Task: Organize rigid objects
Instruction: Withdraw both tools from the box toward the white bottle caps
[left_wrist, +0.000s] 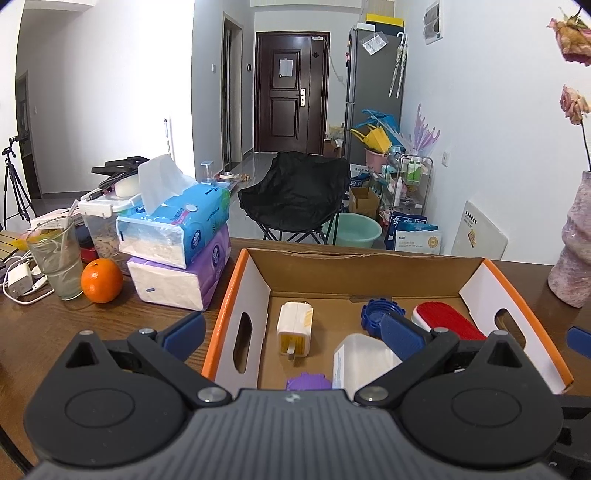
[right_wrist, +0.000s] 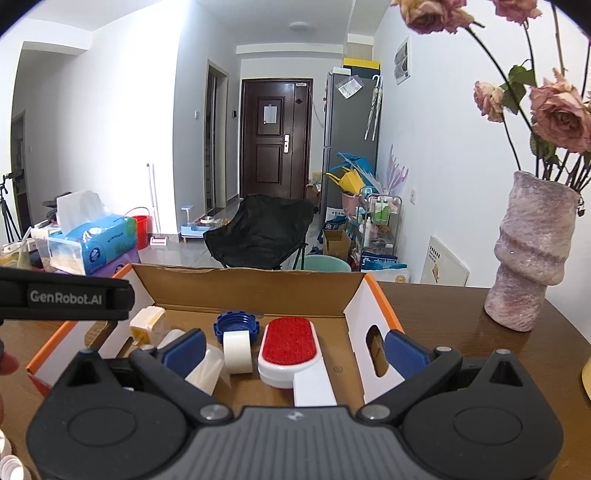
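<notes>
Open orange-edged cardboard box at frame centre holds white plug adapter left, blue ridged cap centre, red-faced white brush right; stacked tissue packs left of box, pink textured vase right.

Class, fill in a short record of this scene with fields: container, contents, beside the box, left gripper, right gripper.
container: cardboard box, open top
contents: white charger, blue cap, red lint brush, tape roll, purple cap
beside the box: tissue packs, orange, vase
left gripper: open, empty
right gripper: open, empty
</notes>
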